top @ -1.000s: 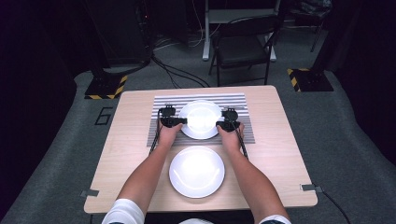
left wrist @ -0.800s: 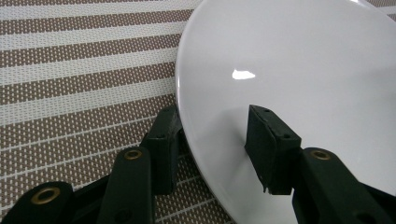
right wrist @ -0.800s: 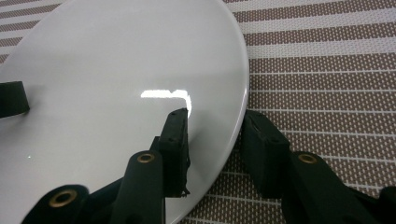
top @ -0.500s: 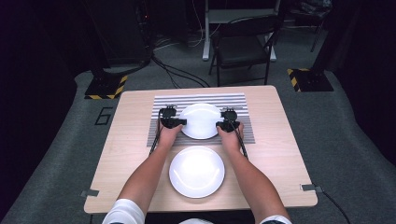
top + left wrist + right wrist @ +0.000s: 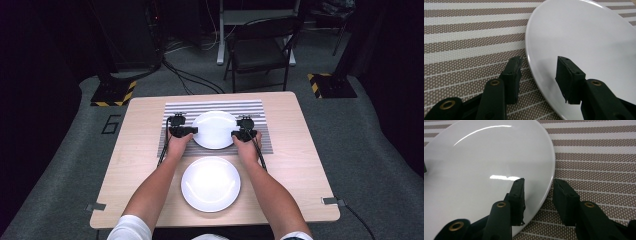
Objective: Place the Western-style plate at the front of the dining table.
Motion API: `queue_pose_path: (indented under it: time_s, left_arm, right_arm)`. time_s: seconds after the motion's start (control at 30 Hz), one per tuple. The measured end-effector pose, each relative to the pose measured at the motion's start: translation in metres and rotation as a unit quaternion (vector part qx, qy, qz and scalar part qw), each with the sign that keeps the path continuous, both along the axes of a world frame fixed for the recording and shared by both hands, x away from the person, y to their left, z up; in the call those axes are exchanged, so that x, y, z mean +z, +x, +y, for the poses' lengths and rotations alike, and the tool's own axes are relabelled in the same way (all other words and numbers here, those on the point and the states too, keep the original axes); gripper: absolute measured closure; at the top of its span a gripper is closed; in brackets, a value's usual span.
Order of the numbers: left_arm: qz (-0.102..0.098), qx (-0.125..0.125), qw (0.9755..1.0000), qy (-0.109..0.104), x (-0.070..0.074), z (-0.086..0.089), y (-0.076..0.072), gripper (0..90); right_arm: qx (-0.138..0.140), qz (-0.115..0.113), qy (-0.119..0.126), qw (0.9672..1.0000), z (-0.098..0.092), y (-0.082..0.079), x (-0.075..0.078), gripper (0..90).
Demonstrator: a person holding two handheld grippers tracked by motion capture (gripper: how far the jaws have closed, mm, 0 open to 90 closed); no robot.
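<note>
- The far plate (image 5: 214, 129) lies on the striped mat (image 5: 175, 107) at the far half of the table (image 5: 295, 150); its rim is straddled on both sides.
- Left gripper (image 5: 186, 131): the jaws stand apart astride the plate's left rim, one over the plate, one over the mat. In the left gripper view (image 5: 539, 75) the pads (image 5: 566, 77) do not press on the rim.
- Right gripper (image 5: 240, 134): the jaws stand likewise astride the right rim, with a clear gap in the right gripper view (image 5: 537, 195); nothing is clamped.
- A second plate (image 5: 210, 183) rests on bare wood, near the person, between the forearms (image 5: 150, 192).
- A folding chair (image 5: 260, 47) stands beyond the table.
</note>
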State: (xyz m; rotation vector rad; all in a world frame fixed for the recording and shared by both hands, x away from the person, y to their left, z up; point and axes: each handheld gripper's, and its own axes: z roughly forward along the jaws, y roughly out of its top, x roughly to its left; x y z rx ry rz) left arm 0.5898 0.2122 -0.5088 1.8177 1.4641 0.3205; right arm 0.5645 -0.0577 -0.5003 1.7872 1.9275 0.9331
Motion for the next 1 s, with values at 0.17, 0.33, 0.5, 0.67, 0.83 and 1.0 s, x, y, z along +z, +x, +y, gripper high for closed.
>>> queue_pose_path:
  time_s: [0.17, 0.33, 0.5, 0.67, 0.83, 1.0]
  left_arm:
    - [0.000, 0.011, 0.9999, -0.006, 0.002, 0.012, -0.004, 54.0]
    - [0.001, 0.011, 0.9999, -0.001, 0.004, 0.019, -0.006, 53.6]
    - [-0.006, 0.004, 1.0000, 0.003, 0.011, 0.021, -0.010, 53.6]
    - [-0.013, -0.002, 0.9999, 0.000, 0.018, 0.021, -0.014, 53.6]
    - [-0.018, -0.013, 0.9997, 0.008, 0.027, 0.022, -0.020, 53.6]
    - [-0.026, -0.021, 0.9994, 0.002, 0.036, 0.024, -0.029, 53.6]
  right_arm:
    - [-0.001, -0.005, -0.002, 1.0000, -0.002, -0.002, 0.004, 58.5]
    - [0.012, -0.012, -0.003, 0.9999, -0.002, -0.007, 0.008, 57.8]
    - [0.020, -0.020, 0.002, 0.9996, -0.003, -0.011, 0.010, 57.7]
    - [0.023, -0.021, 0.011, 0.9994, -0.008, -0.017, 0.012, 57.8]
    - [0.034, -0.028, 0.012, 0.9990, -0.015, -0.027, 0.019, 57.8]
    - [0.041, -0.042, 0.022, 0.9980, -0.023, -0.037, 0.031, 57.4]
